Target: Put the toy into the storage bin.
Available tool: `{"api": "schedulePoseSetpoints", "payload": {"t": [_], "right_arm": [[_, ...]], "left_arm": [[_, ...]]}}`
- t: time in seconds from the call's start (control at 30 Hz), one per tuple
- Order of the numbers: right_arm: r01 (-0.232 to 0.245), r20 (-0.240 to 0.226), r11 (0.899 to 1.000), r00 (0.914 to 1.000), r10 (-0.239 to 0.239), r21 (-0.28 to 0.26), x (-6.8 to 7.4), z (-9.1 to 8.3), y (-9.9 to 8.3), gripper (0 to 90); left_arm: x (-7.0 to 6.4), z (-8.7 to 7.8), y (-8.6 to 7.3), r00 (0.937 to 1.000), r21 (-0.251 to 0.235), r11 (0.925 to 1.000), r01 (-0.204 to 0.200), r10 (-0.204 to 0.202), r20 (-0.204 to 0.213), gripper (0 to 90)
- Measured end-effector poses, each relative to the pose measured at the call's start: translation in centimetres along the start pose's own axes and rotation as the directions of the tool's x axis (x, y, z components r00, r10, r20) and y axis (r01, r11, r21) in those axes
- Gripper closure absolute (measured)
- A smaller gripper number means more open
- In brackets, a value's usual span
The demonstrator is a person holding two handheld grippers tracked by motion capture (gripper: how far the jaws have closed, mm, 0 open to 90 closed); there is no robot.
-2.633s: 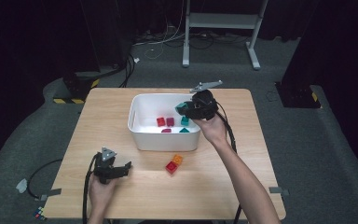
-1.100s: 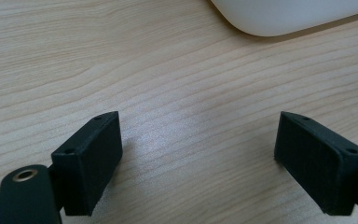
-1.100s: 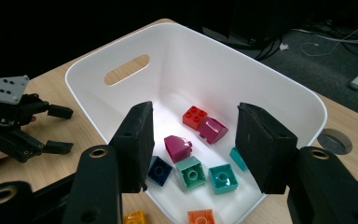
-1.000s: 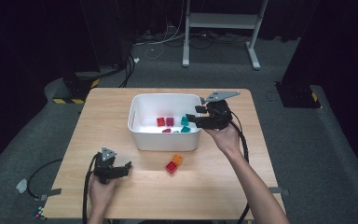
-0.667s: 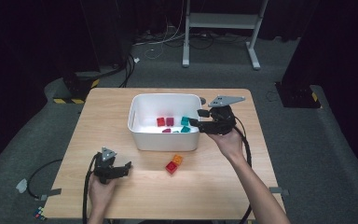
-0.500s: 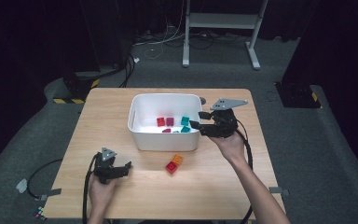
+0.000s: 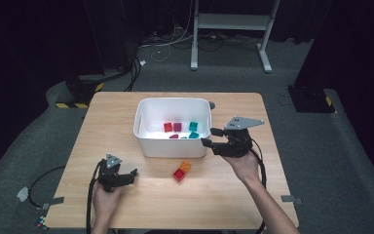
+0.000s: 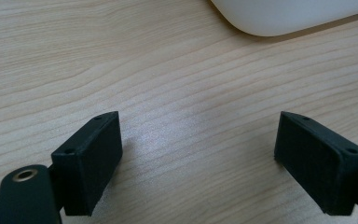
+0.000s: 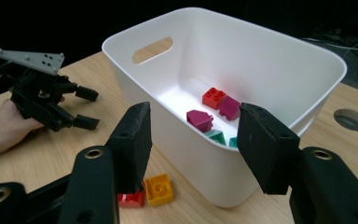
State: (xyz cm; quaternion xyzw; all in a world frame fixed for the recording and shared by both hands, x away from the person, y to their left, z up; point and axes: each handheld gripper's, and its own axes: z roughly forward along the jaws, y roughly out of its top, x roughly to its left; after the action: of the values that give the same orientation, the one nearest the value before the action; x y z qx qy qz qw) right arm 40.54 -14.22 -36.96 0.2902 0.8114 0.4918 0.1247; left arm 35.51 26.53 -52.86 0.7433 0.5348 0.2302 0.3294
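2 loose bricks are what remains outside on the wooden counter (image 7: pixel 126 112), so the step in hand looks like fetching one of them for the white bin (image 7: pixel 148 146).

That bin sits mid-counter and already holds several bricks (image 9: pixel 213 108) in red, magenta and teal, clustered on its floor.

Just off the bin's right side, the right claw (image 7: pixel 209 137) hovers above the counter with jaws spread wide and nothing between them, pointing toward the bin wall. Down at the near left corner of the counter, the left claw (image 7: pixel 134 174) rests low over bare wood, also spread apart and empty, well apart from both bricks.

Smallest are the targets: the orange brick (image 7: pixel 185 166) and the red brick (image 7: pixel 179 174) lie touching each other just in front of the bin's near wall.

To do this well, I would bring the right claw down and toward the person, clear of the bin wall. The pair being in contact, the jaws should straddle 1 brick across its free sides, probably the red brick farther from the wall, so the neighbour is not dragged. Closing squarely on flat faces, not corners, should prevent twisting.
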Motion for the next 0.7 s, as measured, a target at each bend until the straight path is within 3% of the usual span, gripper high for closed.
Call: {"api": "schedulePoseSetpoints", "payload": {"t": [0.5,0.7], "right_arm": [[-0.007,0.008,0.999,0.9999,0.007,0.038,1.0,1.8,-4.1,45.2],[-0.035,0.006,0.998,0.9994,0.035,0.046,1.1,2.8,-5.6,45.1]], "left_arm": [[0.0,0.0,0.0,1.0,0.0,1.0,-0.002,0.002,-0.001,15.0],[0.0,0.0,0.0,1.0,0.0,1.0,-0.002,0.002,-0.001,15.0]]}}
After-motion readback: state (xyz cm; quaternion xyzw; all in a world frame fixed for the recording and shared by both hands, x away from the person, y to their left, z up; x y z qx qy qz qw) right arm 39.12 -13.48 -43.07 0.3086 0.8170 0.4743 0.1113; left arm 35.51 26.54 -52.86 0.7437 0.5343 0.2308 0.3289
